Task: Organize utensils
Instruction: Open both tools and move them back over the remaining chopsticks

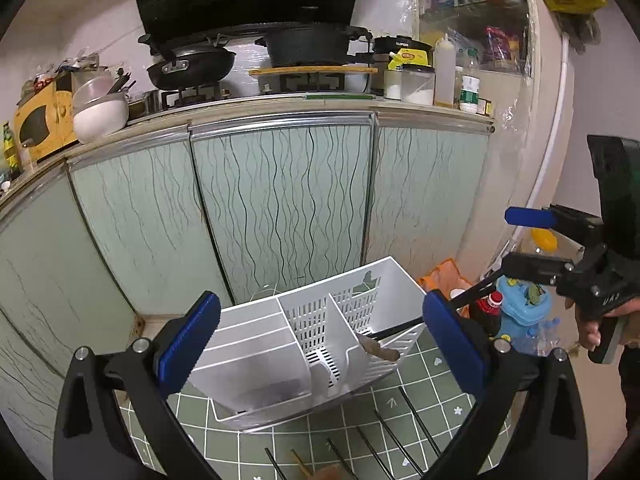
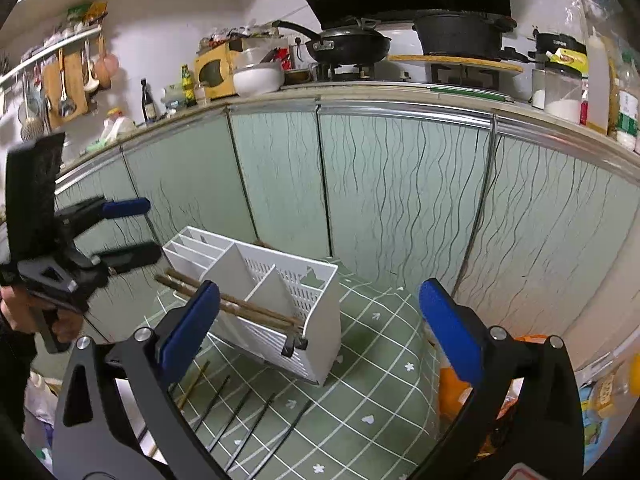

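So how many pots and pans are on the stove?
2: a frying pan on the left, and a deeper pot on the wooden board to its right.

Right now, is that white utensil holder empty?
No. The white utensil holder has a pair of brown chopsticks lying slanted in it, ends sticking out past its rim.

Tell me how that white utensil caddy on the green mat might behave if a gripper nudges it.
The white caddy looks like thin perforated plastic, so probably light and likely to slide on the green mat. It seems tilted, with brown chopsticks sticking out one side, so a push might tip it.
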Demonstrator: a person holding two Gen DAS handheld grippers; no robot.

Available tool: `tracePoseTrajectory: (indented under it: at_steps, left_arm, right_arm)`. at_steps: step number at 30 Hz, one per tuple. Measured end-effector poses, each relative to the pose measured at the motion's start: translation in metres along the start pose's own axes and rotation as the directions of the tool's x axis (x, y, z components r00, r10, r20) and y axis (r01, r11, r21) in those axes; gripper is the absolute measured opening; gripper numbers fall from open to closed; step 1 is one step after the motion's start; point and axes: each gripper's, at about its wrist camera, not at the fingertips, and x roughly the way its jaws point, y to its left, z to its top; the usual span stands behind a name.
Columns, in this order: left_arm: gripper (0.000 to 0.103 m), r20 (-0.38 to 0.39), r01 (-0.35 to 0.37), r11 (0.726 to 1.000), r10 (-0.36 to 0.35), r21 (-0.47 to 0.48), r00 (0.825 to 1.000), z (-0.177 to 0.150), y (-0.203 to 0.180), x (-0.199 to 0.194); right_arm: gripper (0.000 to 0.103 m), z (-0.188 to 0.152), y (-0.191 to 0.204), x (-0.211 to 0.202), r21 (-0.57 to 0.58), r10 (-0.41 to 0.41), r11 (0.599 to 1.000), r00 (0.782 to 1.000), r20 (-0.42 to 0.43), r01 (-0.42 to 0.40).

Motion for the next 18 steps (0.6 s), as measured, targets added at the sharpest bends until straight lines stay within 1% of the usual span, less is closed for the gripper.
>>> tracePoseTrajectory:
  at_steps: [3,7,11,18]
  left_arm:
    - [0.099,0.012,-0.022,1.0,0.022,0.011,1.0,-0.003,-0.002,-0.007]
    - [0.099,0.019,-0.02,1.0,0.02,-0.004,1.0,-0.007,-0.002,-0.018]
    - [0.099,0.028,-0.032,0.999,0.031,0.009,0.999,-0.021,-0.009,-0.03]
    - [0.099,0.023,-0.027,1.0,0.027,0.014,0.999,-0.047,-0.017,-0.049]
  right_arm:
    - [0.096,-0.003,0.001,-0.005,0.005,-0.001,1.0,1.0,0.002,0.001]
    - [0.096,-0.01,0.004,-0.011,-0.001,-0.012,1.0,1.0,-0.002,0.012]
    - [0.096,-0.024,0.013,-0.023,-0.03,-0.033,0.999,0.999,0.0,0.033]
    - [0.096,-0.055,0.027,-0.043,-0.051,-0.03,0.998,1.0,0.001,0.03]
